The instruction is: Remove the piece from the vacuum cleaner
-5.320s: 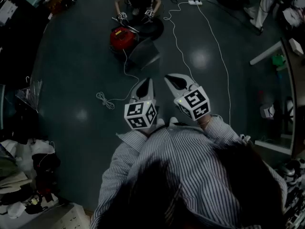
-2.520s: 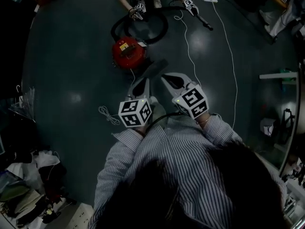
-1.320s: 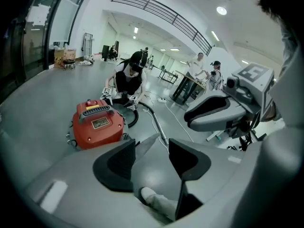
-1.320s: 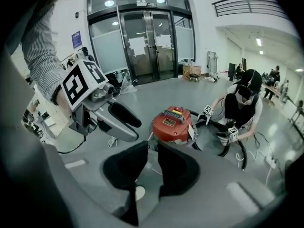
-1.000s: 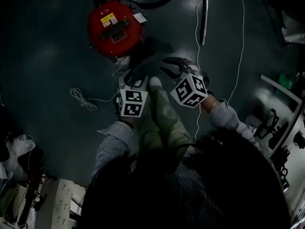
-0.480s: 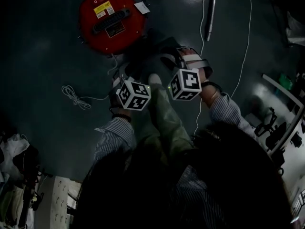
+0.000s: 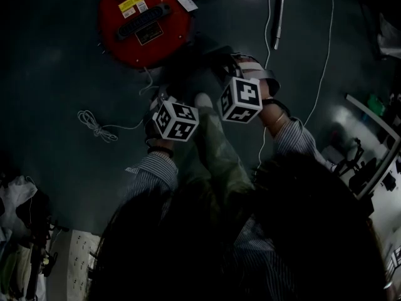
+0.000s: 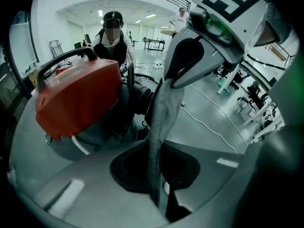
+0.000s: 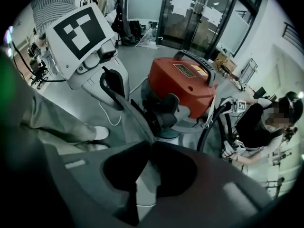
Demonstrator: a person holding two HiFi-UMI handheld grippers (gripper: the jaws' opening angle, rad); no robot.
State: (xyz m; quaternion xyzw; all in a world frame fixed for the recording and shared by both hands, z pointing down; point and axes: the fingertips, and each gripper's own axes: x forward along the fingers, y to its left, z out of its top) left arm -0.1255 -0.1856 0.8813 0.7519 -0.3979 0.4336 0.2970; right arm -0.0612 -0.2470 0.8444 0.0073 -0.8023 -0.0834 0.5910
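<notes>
The red vacuum cleaner [image 7: 144, 21] stands on the dark floor, also seen close up in the left gripper view [image 8: 78, 99] and the right gripper view [image 9: 183, 82]. A flat grey piece [image 8: 159, 127] stands edge-on at its front port. My left gripper [image 8: 159, 194] has just been closing and is shut on the piece's lower edge. My right gripper [image 9: 142, 175] has also just been closing, and the piece [image 9: 128, 108] is nipped between its jaws. In the head view both grippers, left [image 7: 161, 99] and right [image 7: 229, 64], sit side by side just below the vacuum.
A black hose [image 9: 213, 122] loops behind the vacuum. Another person [image 9: 266, 122] kneels there with grippers in hand. A metal wand [image 7: 279, 11] and a white cable [image 7: 322, 55] lie on the floor at right, a coiled cord [image 7: 94, 124] at left. My shoe [image 7: 202, 100] is between the grippers.
I have come up to the vacuum. Both grippers have sunk to the grey piece beside it and closed on it. The vacuum has slid up and left in the head view.
</notes>
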